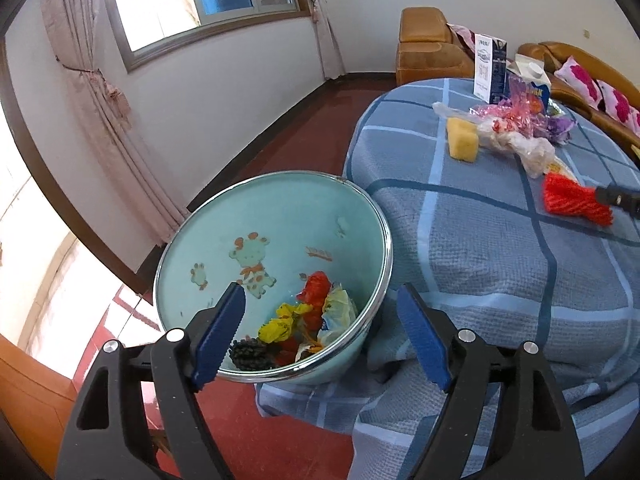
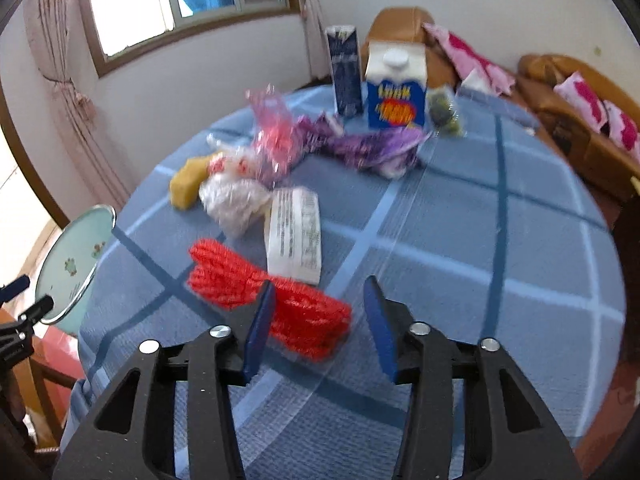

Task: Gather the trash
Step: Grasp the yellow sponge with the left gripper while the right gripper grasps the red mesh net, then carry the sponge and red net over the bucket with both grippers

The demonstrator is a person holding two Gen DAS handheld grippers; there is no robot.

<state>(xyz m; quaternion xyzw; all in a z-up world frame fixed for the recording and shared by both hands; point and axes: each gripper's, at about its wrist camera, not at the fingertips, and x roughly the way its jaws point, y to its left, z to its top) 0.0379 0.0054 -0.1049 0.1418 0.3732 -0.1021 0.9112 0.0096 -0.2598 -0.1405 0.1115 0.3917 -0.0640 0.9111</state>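
A light-blue trash bin with a giraffe print stands beside the table and holds several red, yellow and dark scraps. My left gripper is open and empty, its jaws on either side of the bin's near rim. On the blue checked tablecloth lies a red mesh net. My right gripper is open with the net's near end between its jaws. The net and the right gripper's tip also show in the left wrist view.
On the table lie a yellow sponge, clear plastic bags, a white label strip, pink and purple wrappers, a blue milk carton and a dark carton. Orange sofas stand behind.
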